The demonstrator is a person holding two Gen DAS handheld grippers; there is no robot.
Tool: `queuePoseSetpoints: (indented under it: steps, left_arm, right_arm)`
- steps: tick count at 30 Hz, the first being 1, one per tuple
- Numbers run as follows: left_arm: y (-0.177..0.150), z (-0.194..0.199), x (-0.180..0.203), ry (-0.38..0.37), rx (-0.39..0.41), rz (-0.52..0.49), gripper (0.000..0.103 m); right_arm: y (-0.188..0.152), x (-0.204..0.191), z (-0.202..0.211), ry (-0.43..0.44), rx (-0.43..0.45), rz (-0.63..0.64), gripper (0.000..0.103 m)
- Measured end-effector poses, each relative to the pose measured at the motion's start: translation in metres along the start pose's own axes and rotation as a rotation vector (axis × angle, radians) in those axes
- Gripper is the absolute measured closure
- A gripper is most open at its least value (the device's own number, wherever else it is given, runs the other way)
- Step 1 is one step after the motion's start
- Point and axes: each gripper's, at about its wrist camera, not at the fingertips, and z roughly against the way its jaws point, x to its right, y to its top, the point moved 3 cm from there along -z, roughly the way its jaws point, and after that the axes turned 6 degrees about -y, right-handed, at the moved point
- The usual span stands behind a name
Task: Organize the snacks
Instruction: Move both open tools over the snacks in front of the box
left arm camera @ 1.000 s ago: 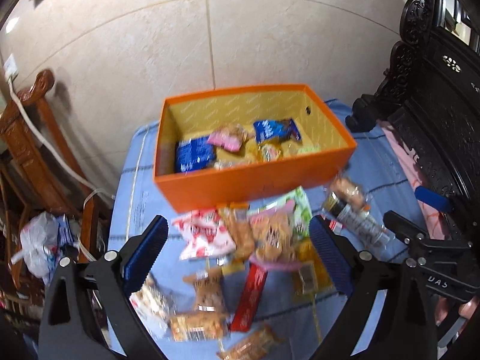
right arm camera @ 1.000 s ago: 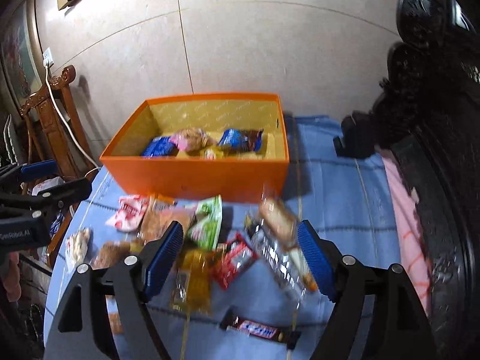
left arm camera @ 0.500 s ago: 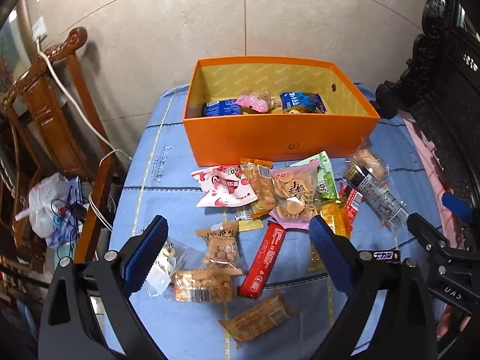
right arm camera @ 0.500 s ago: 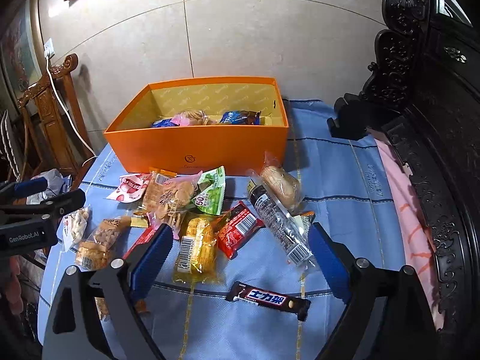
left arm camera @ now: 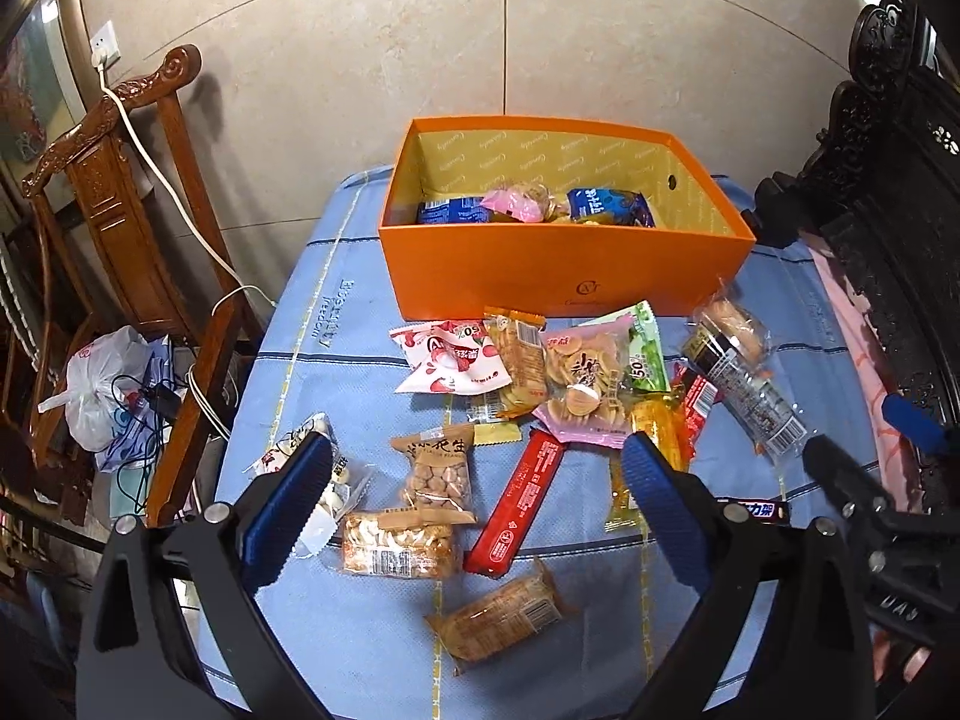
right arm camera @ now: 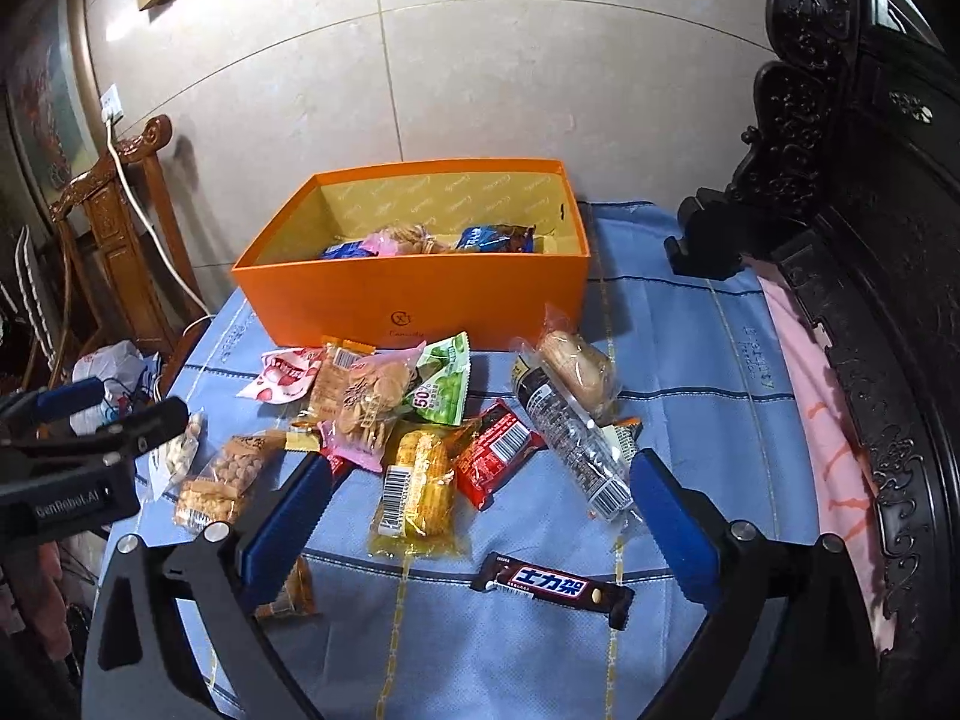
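Blue ribbed pads line both tools, and both are released, with nothing between the fingers. The left tool (left arm camera: 474, 498) hovers over the near left part of the worktop (left arm camera: 312, 324), above a peanut bag (left arm camera: 437, 471) and a red bar (left arm camera: 522, 501). The right tool (right arm camera: 480, 510) hangs above a yellow corn pack (right arm camera: 417, 489) and a dark chocolate bar (right arm camera: 555, 588).

I judge that the step in hand is choosing the next snack to pick. It is better to take a packet that lies alone, like the chocolate bar, and to close the fingers across its narrow side. The heap near the box overlaps, so a grasp there may drag a neighbour.

The orange box (left arm camera: 564, 276) stands at the far side of the worktop. Inside it lie a few packets already: two blue wrappers (left arm camera: 609, 207) and a pink bag (left arm camera: 516, 204). Most snacks lie outside on the blue cloth.
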Motion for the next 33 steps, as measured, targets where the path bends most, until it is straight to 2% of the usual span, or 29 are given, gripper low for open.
queuePoseSetpoints:
  steps: [17,33]
  left_arm:
    - [-0.006,-0.003,-0.007,0.007,-0.013,-0.003,0.007]
    - [-0.037,-0.066,-0.031,0.021,-0.118,-0.003,0.007]
  right_arm:
    - [-0.008,-0.005,-0.008,-0.002,-0.024,0.005,0.003]
    - [-0.036,-0.017,-0.047,0.005,-0.104,0.007,0.003]
